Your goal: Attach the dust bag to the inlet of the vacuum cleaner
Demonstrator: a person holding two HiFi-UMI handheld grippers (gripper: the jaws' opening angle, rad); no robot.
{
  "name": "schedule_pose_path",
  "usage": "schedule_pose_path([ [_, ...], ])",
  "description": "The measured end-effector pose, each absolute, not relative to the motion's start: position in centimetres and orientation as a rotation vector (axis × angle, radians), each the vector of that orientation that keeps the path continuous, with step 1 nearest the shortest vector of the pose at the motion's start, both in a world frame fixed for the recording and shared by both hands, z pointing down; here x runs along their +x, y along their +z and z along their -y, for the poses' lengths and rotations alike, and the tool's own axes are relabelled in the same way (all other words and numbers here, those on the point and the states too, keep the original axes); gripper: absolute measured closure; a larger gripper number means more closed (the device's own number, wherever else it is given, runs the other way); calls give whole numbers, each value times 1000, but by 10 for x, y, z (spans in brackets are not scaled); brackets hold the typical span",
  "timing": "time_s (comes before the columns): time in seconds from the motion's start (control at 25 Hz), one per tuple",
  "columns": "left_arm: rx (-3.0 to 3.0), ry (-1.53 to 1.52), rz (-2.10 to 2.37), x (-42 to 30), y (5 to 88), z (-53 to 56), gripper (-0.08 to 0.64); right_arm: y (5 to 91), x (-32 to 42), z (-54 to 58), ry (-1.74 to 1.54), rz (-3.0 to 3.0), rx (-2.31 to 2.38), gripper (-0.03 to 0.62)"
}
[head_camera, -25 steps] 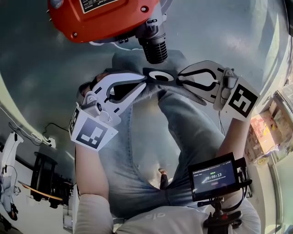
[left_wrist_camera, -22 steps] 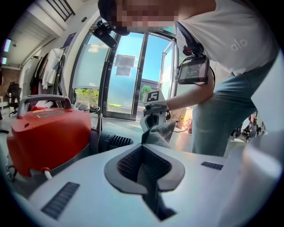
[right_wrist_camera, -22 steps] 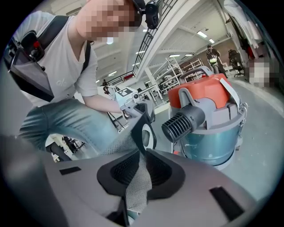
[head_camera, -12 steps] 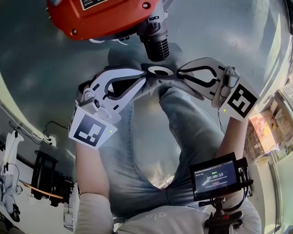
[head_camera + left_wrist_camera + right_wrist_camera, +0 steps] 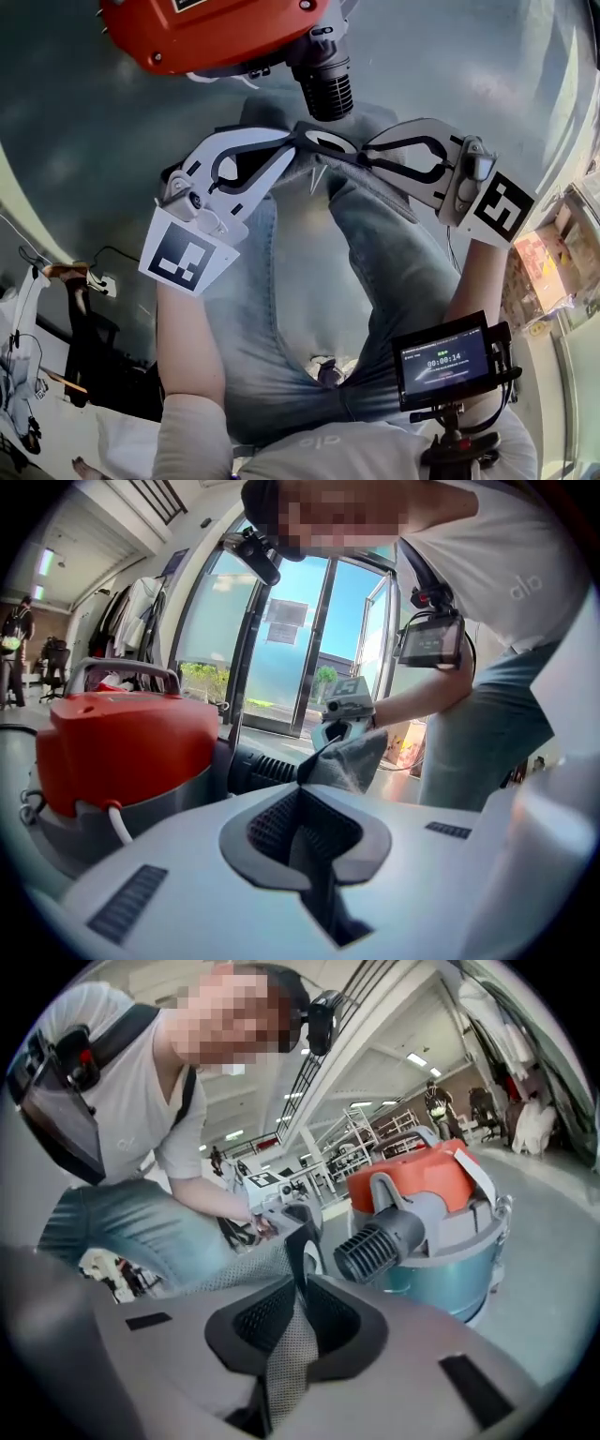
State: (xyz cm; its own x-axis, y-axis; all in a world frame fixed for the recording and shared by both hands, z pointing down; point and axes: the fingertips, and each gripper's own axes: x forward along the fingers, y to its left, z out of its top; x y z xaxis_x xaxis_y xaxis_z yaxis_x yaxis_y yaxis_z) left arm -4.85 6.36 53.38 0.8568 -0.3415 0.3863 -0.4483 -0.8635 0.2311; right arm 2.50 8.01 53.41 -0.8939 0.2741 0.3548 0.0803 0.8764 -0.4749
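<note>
The vacuum cleaner (image 5: 216,33) has a red lid and a black ribbed inlet (image 5: 325,89) that points toward me. Just below the inlet hangs the dust bag's black collar (image 5: 330,143), with grey fabric trailing under it. My left gripper (image 5: 295,141) is shut on the bag's left side, and my right gripper (image 5: 367,153) is shut on its right side. In the left gripper view, grey bag cloth (image 5: 352,759) runs out of the shut jaws toward the inlet (image 5: 267,769). In the right gripper view, mesh cloth (image 5: 286,1354) is pinched in the jaws, with the inlet (image 5: 370,1249) close ahead.
A small monitor (image 5: 441,361) hangs at my chest, above my jeans-clad legs (image 5: 394,272). Boxes (image 5: 544,267) stand at the right and a black stand (image 5: 89,366) at the left. Glass doors (image 5: 281,649) lie beyond the vacuum. Other people stand far off.
Both grippers have carried the bag's collar slightly up toward the inlet. The left gripper has rolled a little. Both still hold the bag.
</note>
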Motion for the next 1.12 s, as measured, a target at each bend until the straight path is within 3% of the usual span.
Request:
schedule_pose_path([
  [0.2, 2714, 469, 592, -45, 535, -61, 552, 543, 30, -62, 578, 2633, -84, 563],
  [0.56, 2724, 507, 577, -45, 535, -58, 552, 535, 16, -95, 490, 2602, -322, 545],
  [1.12, 2772, 683, 652, -38, 548, -55, 552, 554, 30, -27, 433, 2572, 237, 584],
])
